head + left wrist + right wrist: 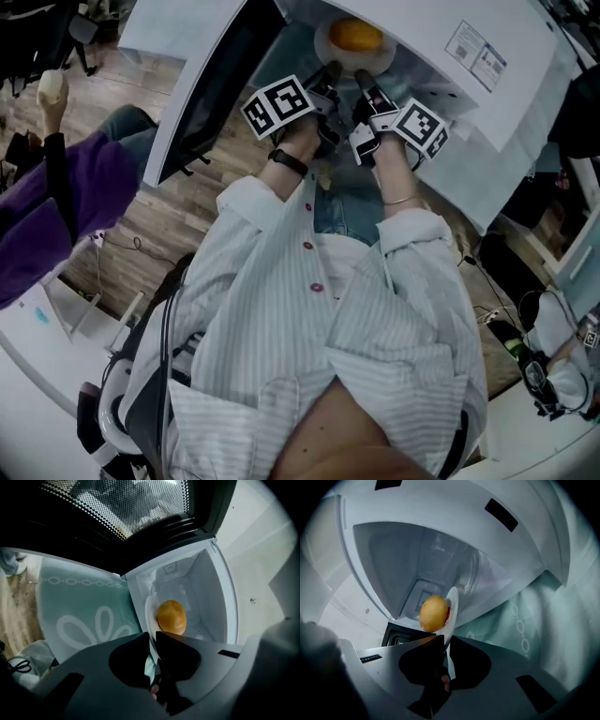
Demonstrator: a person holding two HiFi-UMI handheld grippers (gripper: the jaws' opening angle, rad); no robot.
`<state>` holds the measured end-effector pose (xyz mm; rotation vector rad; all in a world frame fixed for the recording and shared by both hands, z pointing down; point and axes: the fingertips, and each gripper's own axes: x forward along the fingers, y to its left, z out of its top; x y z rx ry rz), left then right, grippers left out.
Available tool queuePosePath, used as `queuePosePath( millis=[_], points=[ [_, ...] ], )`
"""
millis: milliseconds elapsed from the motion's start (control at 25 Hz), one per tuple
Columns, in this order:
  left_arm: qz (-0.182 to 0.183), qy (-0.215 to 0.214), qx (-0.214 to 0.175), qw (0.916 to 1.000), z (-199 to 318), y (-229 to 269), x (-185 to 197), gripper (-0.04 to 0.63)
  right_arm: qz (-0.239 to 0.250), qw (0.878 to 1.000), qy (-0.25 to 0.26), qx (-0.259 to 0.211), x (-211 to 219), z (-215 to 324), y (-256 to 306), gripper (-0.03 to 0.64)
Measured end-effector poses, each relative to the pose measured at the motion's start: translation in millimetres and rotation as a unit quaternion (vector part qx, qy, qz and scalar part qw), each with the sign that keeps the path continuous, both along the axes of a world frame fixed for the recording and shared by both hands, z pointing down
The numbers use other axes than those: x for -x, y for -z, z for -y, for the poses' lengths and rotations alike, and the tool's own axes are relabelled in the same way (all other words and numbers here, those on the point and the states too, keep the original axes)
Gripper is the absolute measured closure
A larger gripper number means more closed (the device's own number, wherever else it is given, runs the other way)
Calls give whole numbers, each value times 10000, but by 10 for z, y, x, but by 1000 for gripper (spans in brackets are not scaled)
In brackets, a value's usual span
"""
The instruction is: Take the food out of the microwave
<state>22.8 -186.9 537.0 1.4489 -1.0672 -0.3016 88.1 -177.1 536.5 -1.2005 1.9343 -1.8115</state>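
Note:
A round orange-yellow bun (355, 36) lies on a white plate (330, 49) at the mouth of the white microwave (487, 103). Both grippers hold the plate's near rim. My left gripper (330, 73) is shut on the rim at the left, and my right gripper (362, 81) is shut on it at the right. In the left gripper view the plate (149, 613) is seen edge-on between the jaws (153, 638), with the bun (171, 617) just beyond. In the right gripper view the bun (434, 613) rests against the plate (453, 607) above the jaws (446, 641).
The microwave door (202, 94) hangs open to the left, its mesh window (126, 503) close above the left gripper. A teal patterned cloth (79, 616) covers the table under the microwave. A person in a purple sleeve (37, 206) stands at the left over the wooden floor.

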Motion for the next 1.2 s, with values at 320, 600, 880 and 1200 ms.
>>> queuePosePath(
  millis=[320,600,880,1200],
  points=[
    [21,408,-111,9991,-318,75,-8,545,28,9991,421,-52,-18,-266,62,557],
    [17,700,-179,9974,-656,175,-64,545,82,9973,728,-87,-75,-560,153,557],
    [-84,978,-316,9947,-985,354,-130,545,201,9954,921,-190,-136,-861,350,561],
    [-106,1106,-557,9922,-1244,729,-208,546,451,9932,988,-413,-206,-1104,716,566]
  ],
)
